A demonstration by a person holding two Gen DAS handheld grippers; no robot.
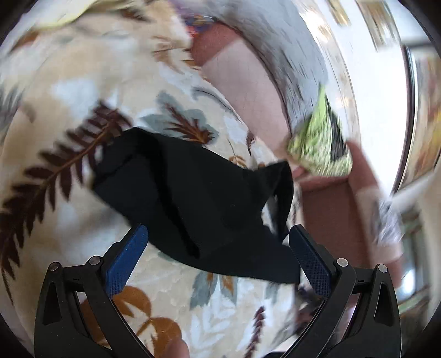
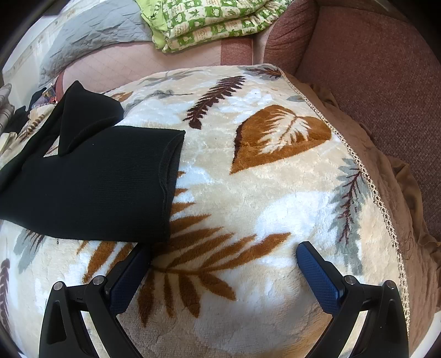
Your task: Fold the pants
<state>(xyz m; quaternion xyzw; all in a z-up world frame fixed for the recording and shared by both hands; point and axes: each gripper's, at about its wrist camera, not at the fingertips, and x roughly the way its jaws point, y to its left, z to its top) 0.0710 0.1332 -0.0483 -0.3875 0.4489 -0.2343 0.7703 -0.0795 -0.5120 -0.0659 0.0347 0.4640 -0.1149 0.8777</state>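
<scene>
1. Left hand-held gripper (image 1: 217,242): jaws spread wide, clamped on nothing. The black pants (image 1: 193,203) lie directly ahead, their near edge running between the two blue pads (image 1: 129,258). The left wrist view is motion-blurred, so contact with the cloth cannot be confirmed.
2. Right hand-held gripper (image 2: 223,261): jaws spread wide, empty, over bare leaf-print blanket (image 2: 275,192). The pants (image 2: 91,187) lie ahead and to its left; the hemmed leg opening sits just beyond the left pad (image 2: 129,278).
3. Judgement: the left unit is nearer to the cloth; the right unit must shift left to reach the hem.
4. Long axis: in the right wrist view the near leg runs left to right, hem pointing right. A second leg angles away behind it.
5. Farther back: a green patterned quilt (image 2: 209,22), folded.
</scene>
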